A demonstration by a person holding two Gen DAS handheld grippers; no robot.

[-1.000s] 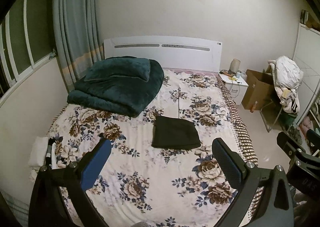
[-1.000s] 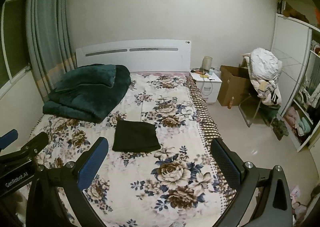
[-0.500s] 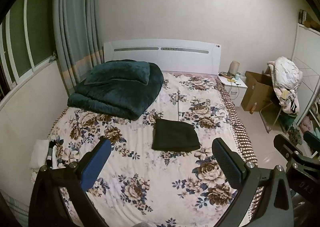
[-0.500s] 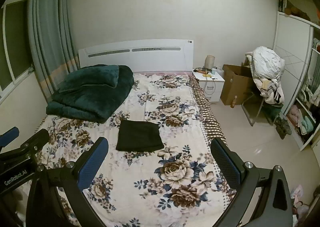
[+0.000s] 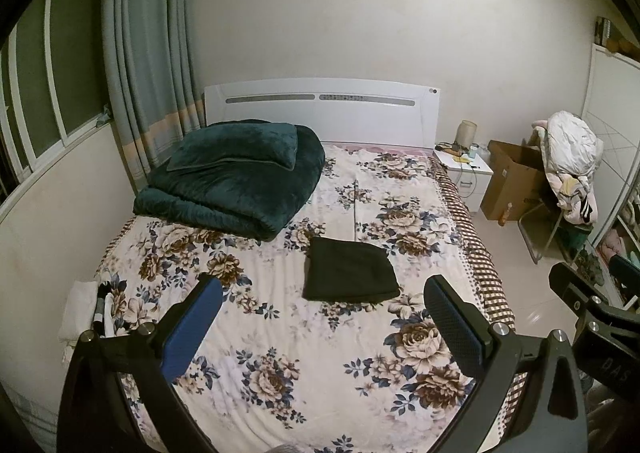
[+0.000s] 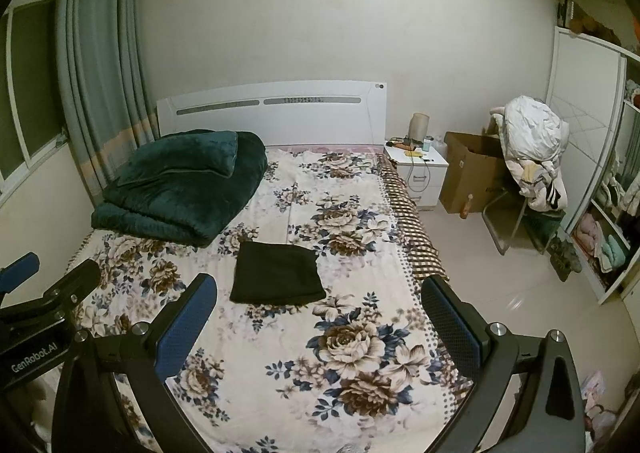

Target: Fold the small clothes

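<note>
Cloth, dark and already folded into a neat rectangle, lies flat mid-bed, apparently set down as finished. Left tool and right tool hang well clear above the foot, both wide open and empty.

Left tool, right tool: jaws apart, apparently empty.

Bare floral bedspread surrounds the folded black garment; green quilt crowds the far-left corner
</note>
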